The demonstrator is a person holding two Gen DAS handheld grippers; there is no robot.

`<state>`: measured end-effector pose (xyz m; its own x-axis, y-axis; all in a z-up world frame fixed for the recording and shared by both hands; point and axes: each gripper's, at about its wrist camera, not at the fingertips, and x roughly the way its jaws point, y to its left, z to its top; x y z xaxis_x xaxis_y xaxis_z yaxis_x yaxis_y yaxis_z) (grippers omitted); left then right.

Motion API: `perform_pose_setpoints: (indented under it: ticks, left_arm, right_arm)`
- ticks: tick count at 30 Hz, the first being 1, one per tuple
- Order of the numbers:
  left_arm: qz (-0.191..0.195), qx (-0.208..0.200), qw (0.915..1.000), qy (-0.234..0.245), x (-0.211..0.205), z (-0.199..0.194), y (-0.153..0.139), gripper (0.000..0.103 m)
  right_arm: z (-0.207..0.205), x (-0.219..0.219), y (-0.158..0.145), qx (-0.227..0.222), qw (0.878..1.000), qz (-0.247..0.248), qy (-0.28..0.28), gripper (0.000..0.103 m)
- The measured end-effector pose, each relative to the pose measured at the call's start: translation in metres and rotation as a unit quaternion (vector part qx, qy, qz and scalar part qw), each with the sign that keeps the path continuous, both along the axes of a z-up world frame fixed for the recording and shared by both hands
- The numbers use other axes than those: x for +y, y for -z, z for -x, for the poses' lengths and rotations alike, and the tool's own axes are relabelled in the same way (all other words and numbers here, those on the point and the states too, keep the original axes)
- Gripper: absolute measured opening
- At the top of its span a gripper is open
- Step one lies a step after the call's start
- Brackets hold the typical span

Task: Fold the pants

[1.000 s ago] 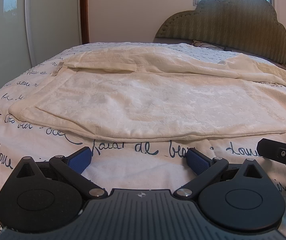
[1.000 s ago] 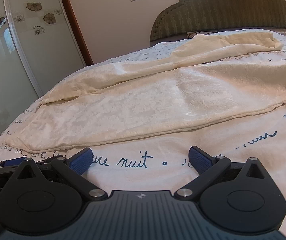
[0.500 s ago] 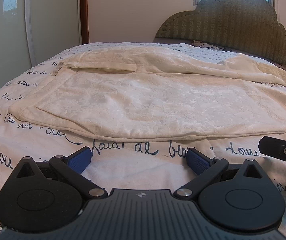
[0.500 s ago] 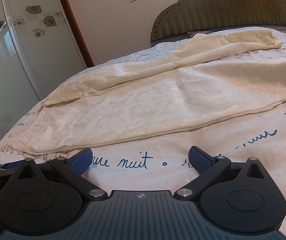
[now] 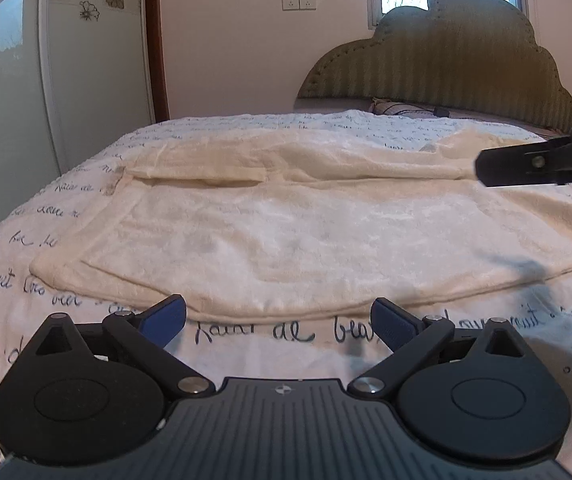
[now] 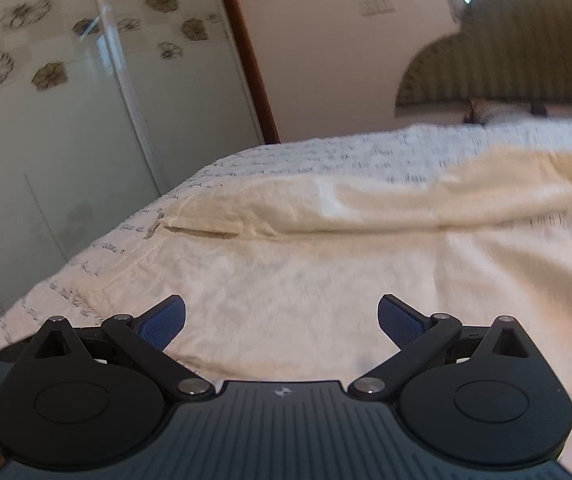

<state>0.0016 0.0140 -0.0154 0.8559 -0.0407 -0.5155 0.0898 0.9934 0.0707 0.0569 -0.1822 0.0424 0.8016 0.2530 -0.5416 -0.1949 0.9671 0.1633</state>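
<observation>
A bedroom: a bed (image 5: 245,344) covered in a white spread with dark handwriting print fills the lower half of both views, a green scalloped headboard (image 5: 446,64) stands at upper right, and frosted glass doors with flower decals (image 6: 65,100) take the upper left.

The cream pants (image 5: 286,232) lie flat on the spread across the middle of the left wrist view. Their long axis runs left to right across the frame. The wide, squared end sits at middle left, and the cloth narrows toward the right edge near the headboard; I judge the left end to be the waistband, though the blur leaves that uncertain. A second layer or leg lies along the far side, above the near one.

The left gripper (image 5: 277,320) hangs low over the bare spread just short of the near hem, fingers spread wide and empty. The right gripper (image 6: 281,320) is over the pants themselves, also wide apart with nothing between the pads; its view is motion-blurred.

Risks from here, as I judge them: pinching the spread along with the soft cloth, catching only the top layer so the lower one drags and bunches, or the two grippers lifting unevenly and skewing the fold.
</observation>
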Motion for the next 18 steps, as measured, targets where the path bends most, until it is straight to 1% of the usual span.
perform_pose_setpoints:
  ticks: [2,3,4,6,8,11,14,15,16,18]
  left_arm:
    - [0.005,-0.008,1.0000,-0.002,0.006,-0.012,-0.012,0.101]
    - [0.007,-0.014,0.9999,-0.005,0.008,-0.018,-0.016,0.101]
    - [0.009,-0.024,0.9996,-0.009,0.011,-0.026,-0.021,0.101]
    - [0.003,-0.033,0.9992,-0.023,0.015,-0.042,-0.025,0.101]
    - [-0.003,-0.027,0.9989,-0.039,0.020,-0.061,-0.025,0.101]
    - [0.009,-0.009,0.9986,-0.051,0.032,-0.080,-0.018,0.101]
    - [0.013,0.014,0.9984,-0.054,0.039,-0.090,-0.002,0.101]
    - [0.011,0.021,0.9982,-0.055,0.040,-0.093,0.003,0.101]
    - [0.012,0.033,0.9978,-0.055,0.042,-0.095,0.009,0.101]
    - [0.012,0.037,0.9978,-0.054,0.044,-0.098,0.015,0.102]
  right_arm:
    - [-0.029,0.012,-0.004,-0.025,0.996,0.074,-0.033,0.103]
    - [-0.046,0.016,-0.005,-0.031,0.994,0.097,-0.043,0.103]
    - [-0.064,0.016,-0.005,-0.034,0.993,0.105,-0.048,0.103]
    - [-0.106,0.015,-0.006,-0.032,0.993,0.099,-0.058,0.103]
    - [-0.149,0.013,-0.004,-0.023,0.993,0.097,-0.058,0.103]
    - [-0.208,0.014,0.009,0.004,0.993,0.113,-0.046,0.103]
    - [-0.261,0.014,0.031,0.034,0.991,0.120,-0.045,0.102]
    - [-0.275,0.015,0.038,0.042,0.991,0.118,-0.048,0.098]
    - [-0.289,0.016,0.045,0.051,0.991,0.116,-0.051,0.092]
    - [-0.315,0.018,0.061,0.072,0.990,0.113,-0.051,0.086]
